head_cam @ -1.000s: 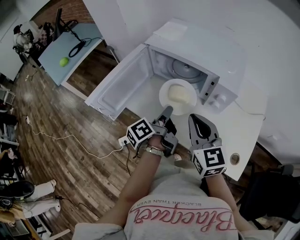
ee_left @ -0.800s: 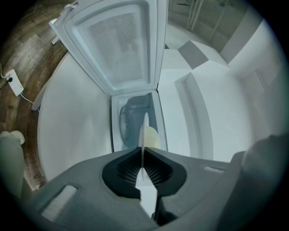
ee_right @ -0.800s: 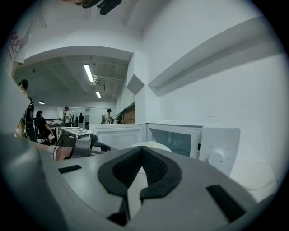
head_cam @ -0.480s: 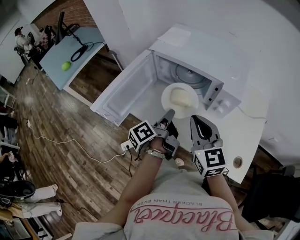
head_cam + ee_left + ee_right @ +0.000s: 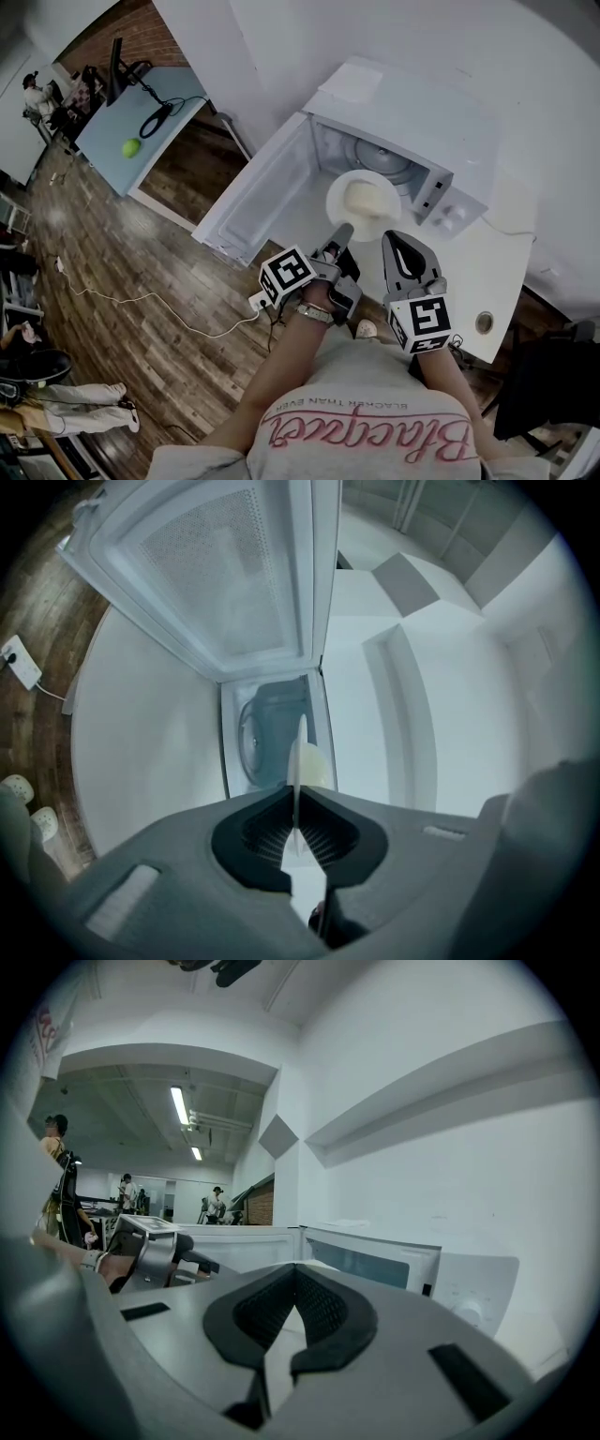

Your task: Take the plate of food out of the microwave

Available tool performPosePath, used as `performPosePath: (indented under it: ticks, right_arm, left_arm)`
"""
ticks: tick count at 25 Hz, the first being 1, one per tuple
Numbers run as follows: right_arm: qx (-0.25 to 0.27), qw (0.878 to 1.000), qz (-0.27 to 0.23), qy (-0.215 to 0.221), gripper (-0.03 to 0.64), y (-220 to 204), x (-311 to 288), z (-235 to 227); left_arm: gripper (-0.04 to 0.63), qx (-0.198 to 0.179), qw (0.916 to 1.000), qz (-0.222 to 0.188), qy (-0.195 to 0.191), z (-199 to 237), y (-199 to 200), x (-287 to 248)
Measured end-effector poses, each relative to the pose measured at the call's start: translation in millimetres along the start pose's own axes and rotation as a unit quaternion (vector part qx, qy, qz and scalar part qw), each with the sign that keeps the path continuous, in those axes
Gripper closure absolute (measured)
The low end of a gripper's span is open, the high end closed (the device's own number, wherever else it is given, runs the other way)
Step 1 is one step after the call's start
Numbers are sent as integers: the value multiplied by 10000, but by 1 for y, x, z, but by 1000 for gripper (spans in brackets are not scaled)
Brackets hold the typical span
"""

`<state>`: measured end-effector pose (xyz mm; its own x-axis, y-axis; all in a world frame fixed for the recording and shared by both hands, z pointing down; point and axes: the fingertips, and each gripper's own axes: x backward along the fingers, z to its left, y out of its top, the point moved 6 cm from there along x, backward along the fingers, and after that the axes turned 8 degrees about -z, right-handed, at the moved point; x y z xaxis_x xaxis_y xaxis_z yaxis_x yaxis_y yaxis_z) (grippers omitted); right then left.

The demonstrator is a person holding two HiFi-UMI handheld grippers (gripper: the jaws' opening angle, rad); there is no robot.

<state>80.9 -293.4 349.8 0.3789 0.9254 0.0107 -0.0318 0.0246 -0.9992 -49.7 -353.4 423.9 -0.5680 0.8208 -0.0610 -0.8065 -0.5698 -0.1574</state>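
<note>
A smooth white plate (image 5: 337,208) is pictured by the glossy white microwave (image 5: 412,122) and matt tabletop (image 5: 487,272). The floor (image 5: 141,281) is laid in wood; the left tool (image 5: 343,228) and right tool (image 5: 399,237) are moulded in matt grey plastic.

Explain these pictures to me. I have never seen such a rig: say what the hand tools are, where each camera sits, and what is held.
A person holds a grey two-jaw gripper in each hand. The head view looks down from the person's head; the other two cameras ride on the grippers, looking along their jaws. A white microwave stands on a white table, door open. The left gripper is clamped on the rim of a round white plate of pale food at the microwave's mouth. The right gripper is shut and empty.
</note>
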Motion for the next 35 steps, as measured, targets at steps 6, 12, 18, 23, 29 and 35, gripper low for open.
performPosePath:
  ticks: [6,12,18,23,29,35]
  right_arm:
    - [114,9999,-23,13,606,3,-7,5]
    - [212,9998,-26,-51,606,1,-11,-1]
    - [333,9992,-11,-225,606,-1,-9,-13]
    - [290,9985,-9,-473,606,2,-6,-22]
    - [290,9978,-57,-594,606,4,-3,-26]
    - [319,9970,-141,-693,606,10,0,-25]
  left_arm:
    - [578,86,9999,-24,-92,-8,8,2]
    - [577,181,9995,-122,-246,-14,12,-3]
    - [577,226,9988,-173,-408,-20,11,-8]
    - [578,237,9982,-176,-526,-31,9,-8]
    - [578,217,9978,-199,-592,-48,11,-4]
    - [577,177,9981,-140,-564,-58,11,-2]
